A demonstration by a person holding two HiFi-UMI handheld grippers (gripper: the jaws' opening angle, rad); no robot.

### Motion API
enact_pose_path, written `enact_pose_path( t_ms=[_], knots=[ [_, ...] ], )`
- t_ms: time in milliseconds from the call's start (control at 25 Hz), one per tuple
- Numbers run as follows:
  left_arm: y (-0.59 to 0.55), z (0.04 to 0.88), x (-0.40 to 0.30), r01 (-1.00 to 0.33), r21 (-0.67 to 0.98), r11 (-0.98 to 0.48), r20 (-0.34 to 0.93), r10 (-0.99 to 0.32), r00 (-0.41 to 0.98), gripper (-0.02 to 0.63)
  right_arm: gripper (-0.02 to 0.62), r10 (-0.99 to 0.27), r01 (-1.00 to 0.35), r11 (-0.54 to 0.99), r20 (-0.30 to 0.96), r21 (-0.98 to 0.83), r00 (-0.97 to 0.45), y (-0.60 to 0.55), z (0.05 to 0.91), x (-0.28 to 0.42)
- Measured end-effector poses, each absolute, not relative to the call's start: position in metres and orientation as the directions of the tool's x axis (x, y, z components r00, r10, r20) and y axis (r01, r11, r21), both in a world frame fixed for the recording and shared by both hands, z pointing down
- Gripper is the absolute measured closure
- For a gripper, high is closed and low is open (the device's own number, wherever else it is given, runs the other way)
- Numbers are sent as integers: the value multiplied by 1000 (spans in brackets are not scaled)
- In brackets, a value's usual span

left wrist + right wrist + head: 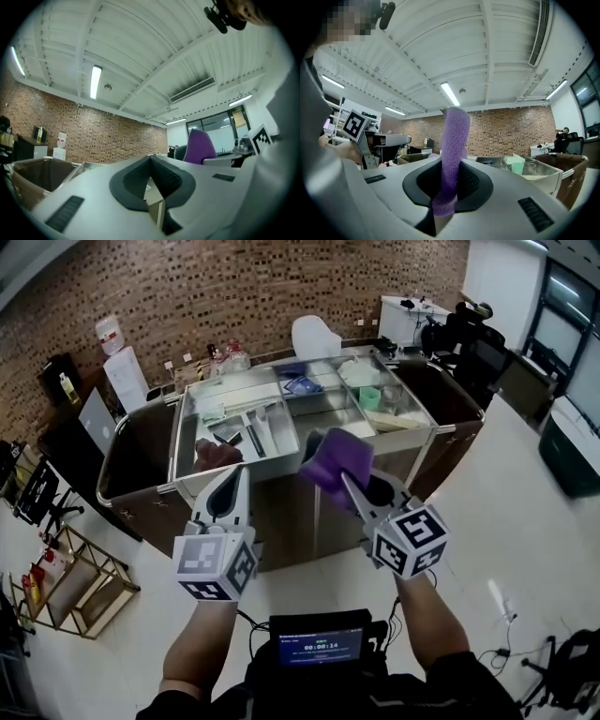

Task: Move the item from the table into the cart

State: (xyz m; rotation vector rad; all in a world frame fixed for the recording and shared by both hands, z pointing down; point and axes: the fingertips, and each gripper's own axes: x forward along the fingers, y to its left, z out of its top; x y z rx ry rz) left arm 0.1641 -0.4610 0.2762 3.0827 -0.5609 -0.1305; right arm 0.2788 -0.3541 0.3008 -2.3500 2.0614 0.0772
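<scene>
I see the brick wall [234, 287] across the back of the room, and in front of it the steel cart [178, 442], with a brown bag [141, 460] hanging at its left end and shallow trays on top. Both grippers are held level, just short of the cart's near side. The left gripper [228, 486] has its jaws closed tip to tip with nothing between them, which its own view [151, 172] shows plainly. The right gripper [349, 482] is clamped on the purple cloth [330, 463]. In the right gripper view [450, 180] the cloth [453, 140] stands upright between the pads and rises well above them. It is in the air, over the cart's front edge as the head view shows it, not lying in any tray. A small green cup [369, 397] sits in a tray on the cart's right side
</scene>
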Motion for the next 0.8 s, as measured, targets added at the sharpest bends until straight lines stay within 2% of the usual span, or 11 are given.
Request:
enact_pose_path(
  t_ms=[80, 520, 800],
  knots=[
    [-470, 265, 198, -332, 57, -942, -88, -336, 938, 599, 574, -989, -989, -143, -42, 29, 142, -363, 292, 312],
    [-596, 196, 316, -244, 11, -970, -134, -243, 961, 600, 574, -976, -972, -214, -66, 101, 208, -503, 225, 421],
    [-680, 176, 396, -289, -39, -957, -118, -282, 952, 598, 574, -976, -966, -218, -55, 141, 212, -588, 185, 495]
  ],
)
